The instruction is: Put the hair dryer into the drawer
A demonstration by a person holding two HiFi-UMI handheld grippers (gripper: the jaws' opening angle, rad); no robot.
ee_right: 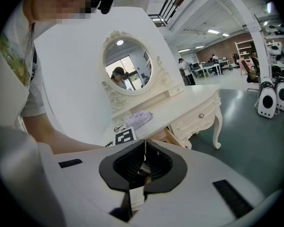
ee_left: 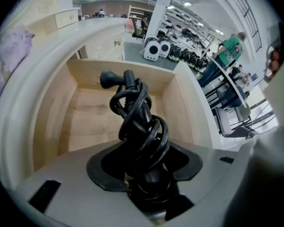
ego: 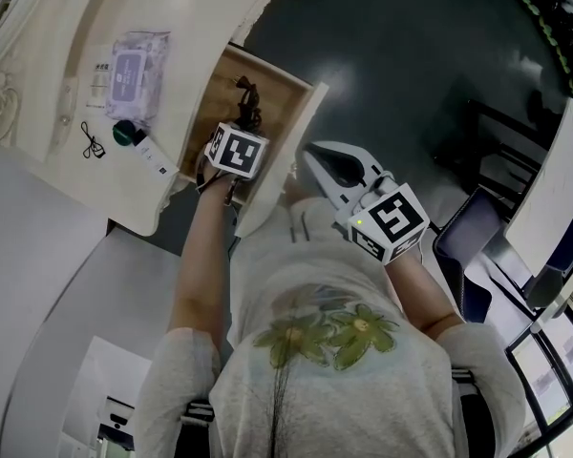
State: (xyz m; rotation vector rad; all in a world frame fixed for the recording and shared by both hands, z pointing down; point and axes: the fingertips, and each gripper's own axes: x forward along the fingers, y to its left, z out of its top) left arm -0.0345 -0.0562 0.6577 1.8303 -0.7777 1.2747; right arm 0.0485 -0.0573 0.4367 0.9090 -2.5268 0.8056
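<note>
Left gripper view, black hair dryer wrapped in cord, clamped by left gripper, right gripper closed.

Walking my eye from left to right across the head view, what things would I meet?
Purple wipes packet → black hair dryer with coiled cord → white right gripper → dark chair.

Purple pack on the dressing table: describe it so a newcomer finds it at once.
In the head view, find the white dressing table left of the open wooden drawer. On its top, just beyond the dark-capped bottle, lies the purple pack. It is the only soft, flat, lilac item there.
</note>
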